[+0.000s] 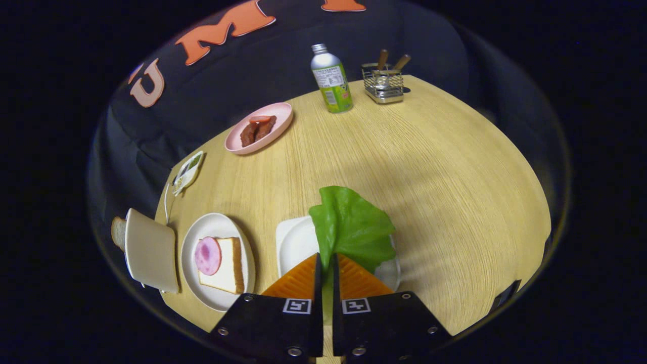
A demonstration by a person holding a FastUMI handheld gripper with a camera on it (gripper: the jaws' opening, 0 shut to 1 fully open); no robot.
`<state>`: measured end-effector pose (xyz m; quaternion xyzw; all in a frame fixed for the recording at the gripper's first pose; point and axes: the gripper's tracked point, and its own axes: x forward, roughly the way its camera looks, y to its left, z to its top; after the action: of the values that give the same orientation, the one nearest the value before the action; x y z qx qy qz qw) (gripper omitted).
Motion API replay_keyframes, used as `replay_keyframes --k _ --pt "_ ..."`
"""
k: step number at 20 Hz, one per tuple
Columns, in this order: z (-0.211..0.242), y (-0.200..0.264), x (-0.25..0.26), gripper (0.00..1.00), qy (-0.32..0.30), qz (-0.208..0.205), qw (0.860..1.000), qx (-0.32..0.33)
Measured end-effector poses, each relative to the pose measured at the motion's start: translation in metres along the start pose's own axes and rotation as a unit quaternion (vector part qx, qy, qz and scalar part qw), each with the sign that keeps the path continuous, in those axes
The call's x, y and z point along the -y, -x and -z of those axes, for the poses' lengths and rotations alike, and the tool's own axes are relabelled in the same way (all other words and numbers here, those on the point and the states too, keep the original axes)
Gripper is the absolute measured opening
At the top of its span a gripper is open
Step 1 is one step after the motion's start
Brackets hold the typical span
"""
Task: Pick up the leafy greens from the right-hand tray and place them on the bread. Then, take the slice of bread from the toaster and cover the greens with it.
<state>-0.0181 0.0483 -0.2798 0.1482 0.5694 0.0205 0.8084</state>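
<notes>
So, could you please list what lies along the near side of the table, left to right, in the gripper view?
Toaster with bread slice → plate with ham and bread → tray → lettuce, pinched in the shut gripper.

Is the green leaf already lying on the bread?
No. The lettuce leaf is pinched between the gripper fingers above the white tray, apart from the bread.

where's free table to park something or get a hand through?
Tool is shut on the lettuce over the white tray. Widest bare table: beyond the lettuce, up to the bottle and wire rack. Crowded: toaster, bread plate, tray side by side.
</notes>
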Motion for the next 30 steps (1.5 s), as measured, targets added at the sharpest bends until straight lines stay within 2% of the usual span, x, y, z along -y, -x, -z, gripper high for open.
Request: replay_keyframes --k 4,8,16,20,27,30 --pt "-0.011 0.017 -0.044 0.08 0.029 -0.047 0.998 0.023" --pt "0.001 0.019 -0.097 0.08 0.063 -0.098 0.993 0.009" --pt "0.011 -0.014 -0.14 0.1 0.102 -0.096 0.99 -0.013" --pt "0.02 -0.02 -0.159 0.11 0.108 -0.114 0.987 -0.025" --pt "0.048 -0.035 -0.179 0.28 0.134 -0.118 0.981 -0.073" --pt "0.043 -0.034 -0.181 0.39 0.142 -0.111 0.982 -0.061"
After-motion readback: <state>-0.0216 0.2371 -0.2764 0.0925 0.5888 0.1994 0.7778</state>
